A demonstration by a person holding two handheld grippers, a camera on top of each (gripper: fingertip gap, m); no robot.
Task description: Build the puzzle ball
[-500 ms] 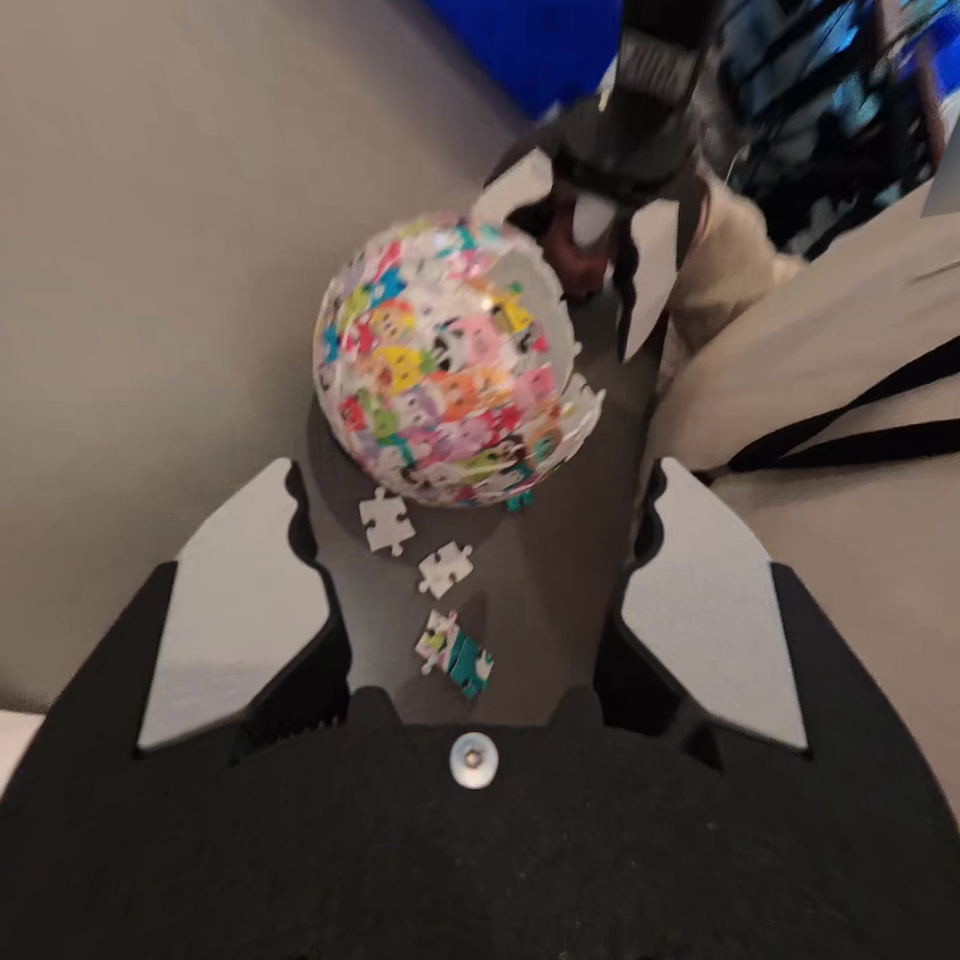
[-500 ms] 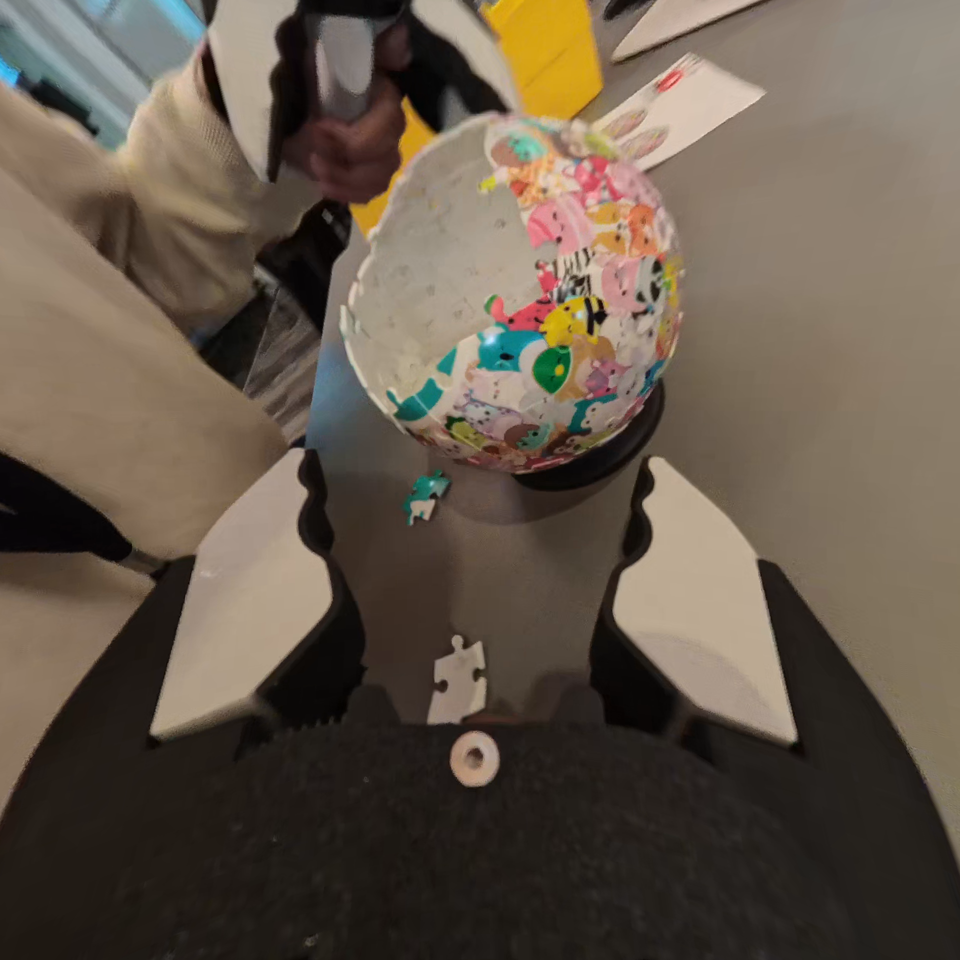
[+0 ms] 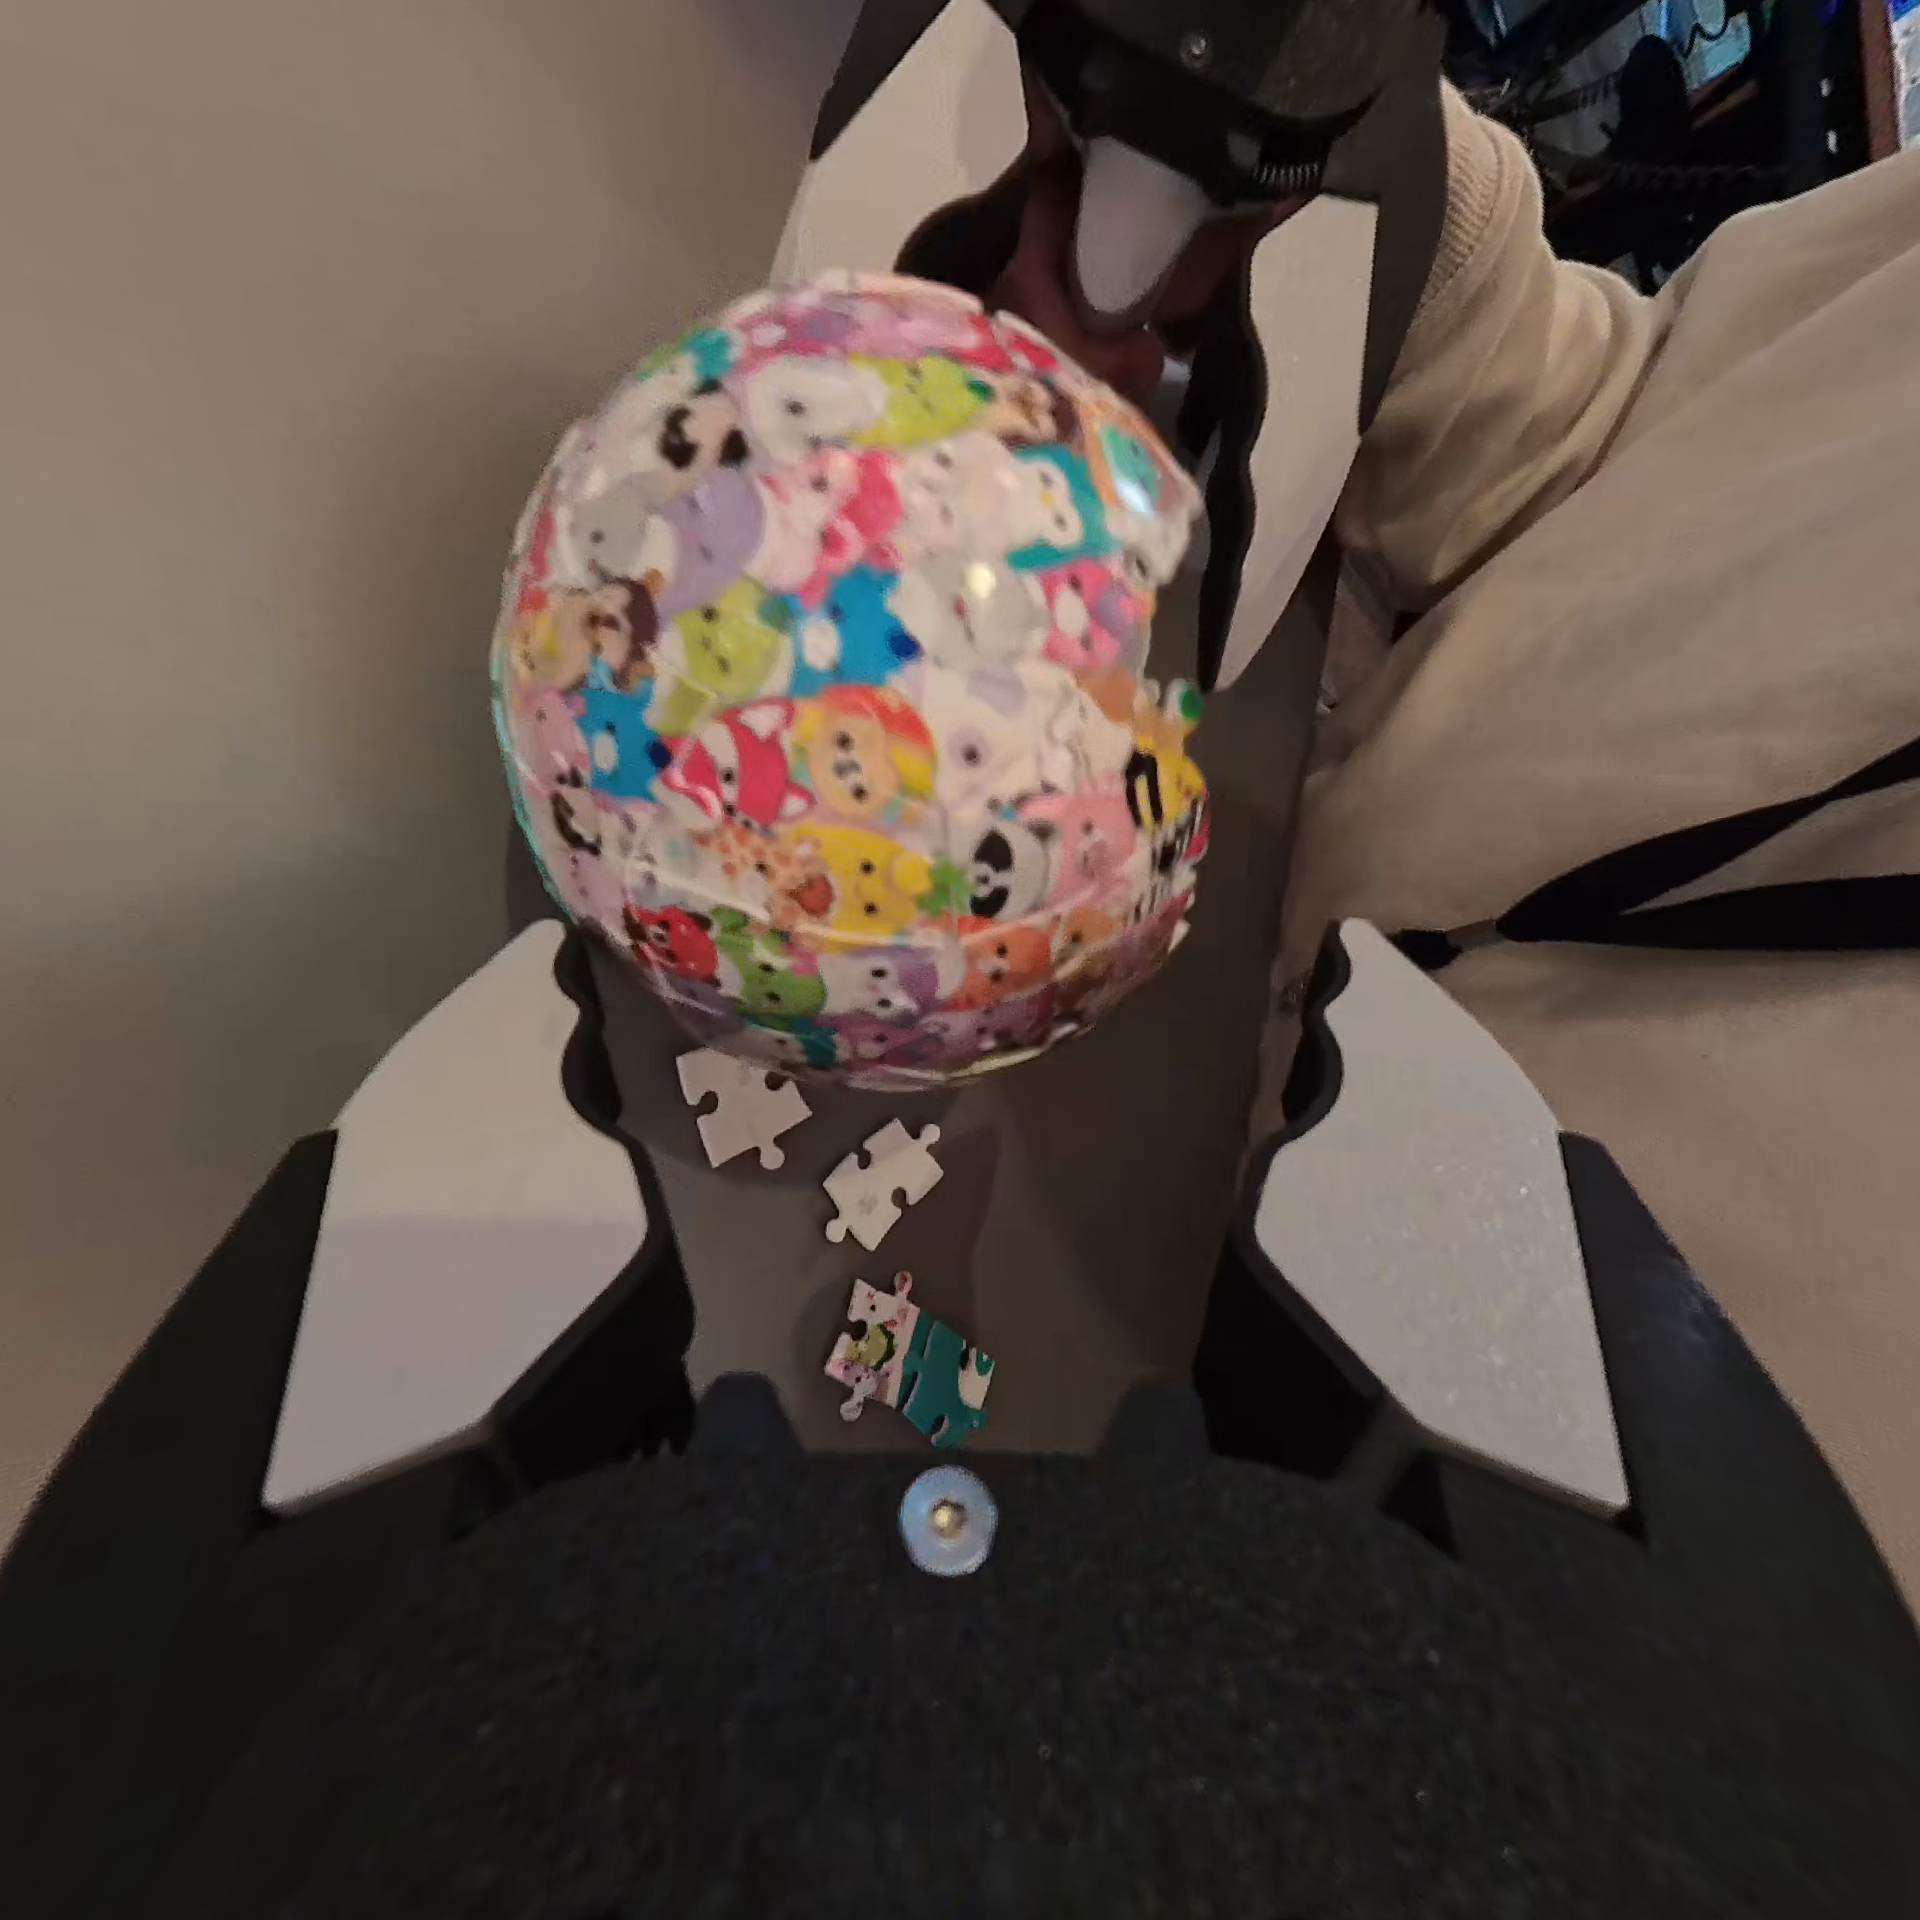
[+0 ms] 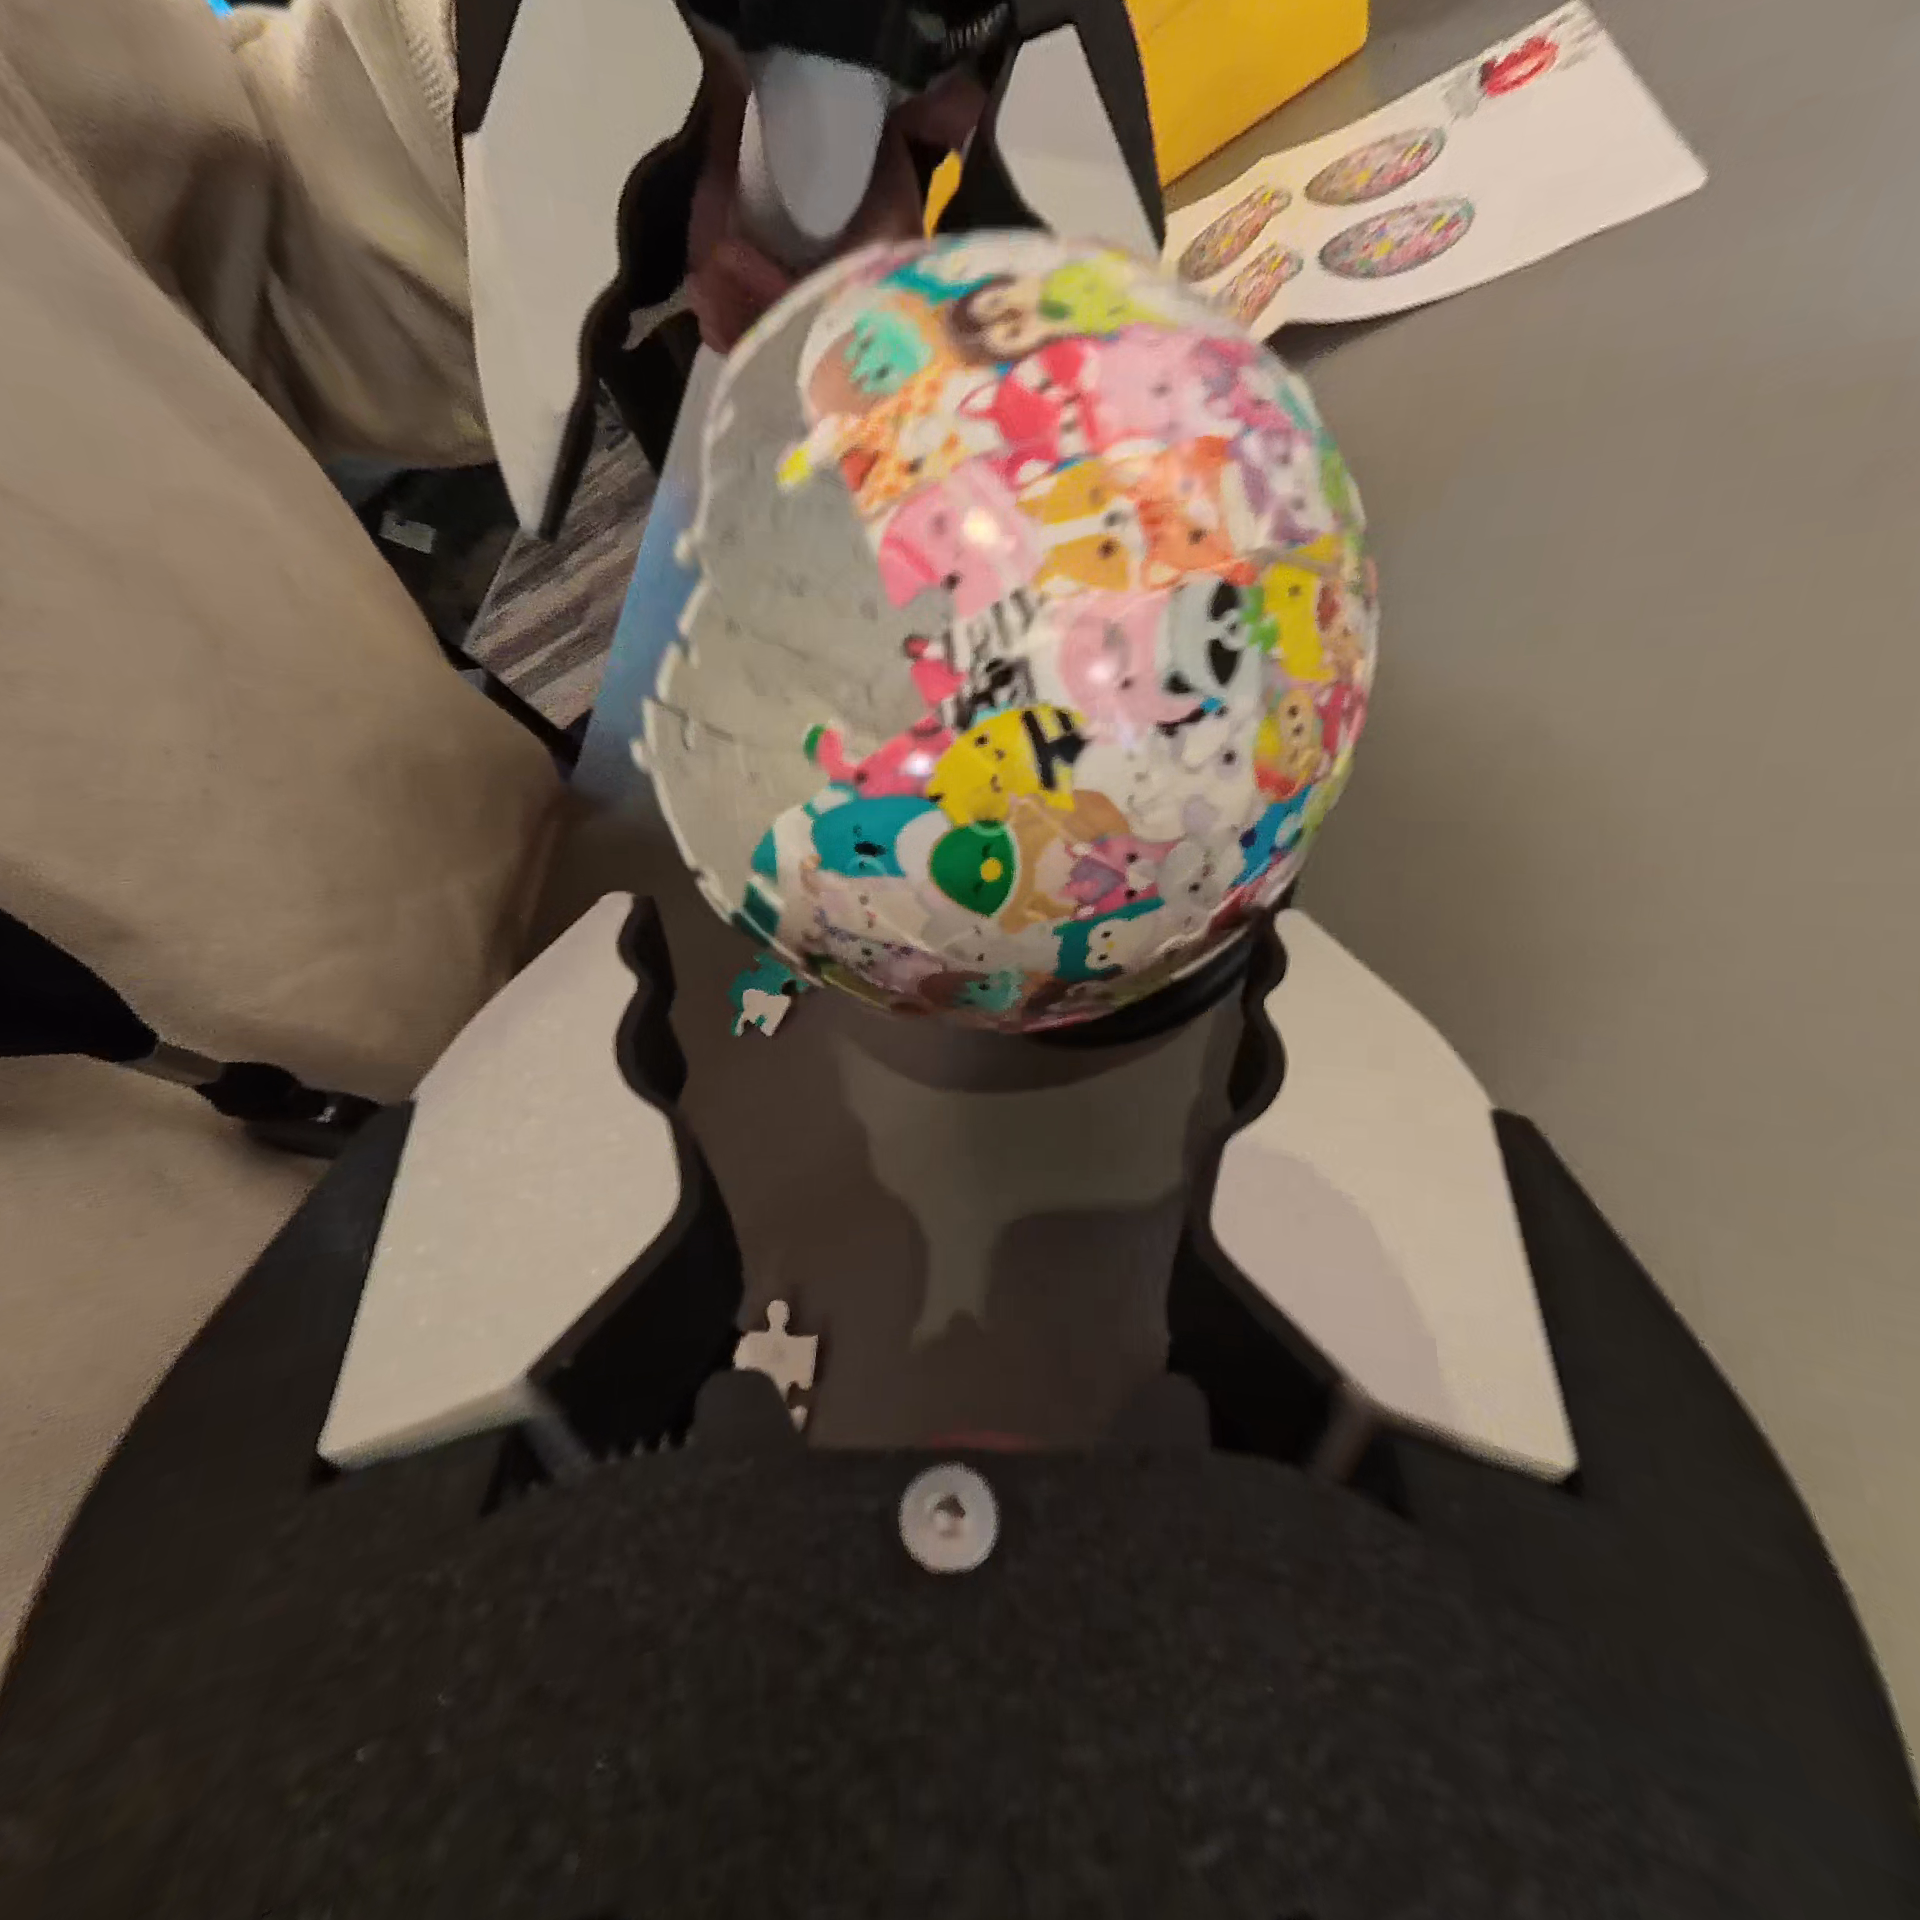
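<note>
The puzzle ball is a many-coloured sphere on a black ring stand. Its open gap shows the pale inside and faces left in the right wrist view. My left gripper is open and empty, its tips on either side of the ball's lower part. My right gripper is open and empty, its tips level with the ball's base on the opposite side. Two white face-down pieces and a coloured joined pair lie before the left gripper. A teal piece lies by the stand.
A white piece lies near the right gripper's base. A yellow box and a printed paper sheet lie on the grey table beyond the ball. A person's beige clothing fills the left side. My hands' fingertips stand some 8 centimetres from each other.
Both grippers have moved in toward the ball from opposite sides, so it looks larger and now reaches their fingertips. Both stay open. The loose pieces have not moved.
</note>
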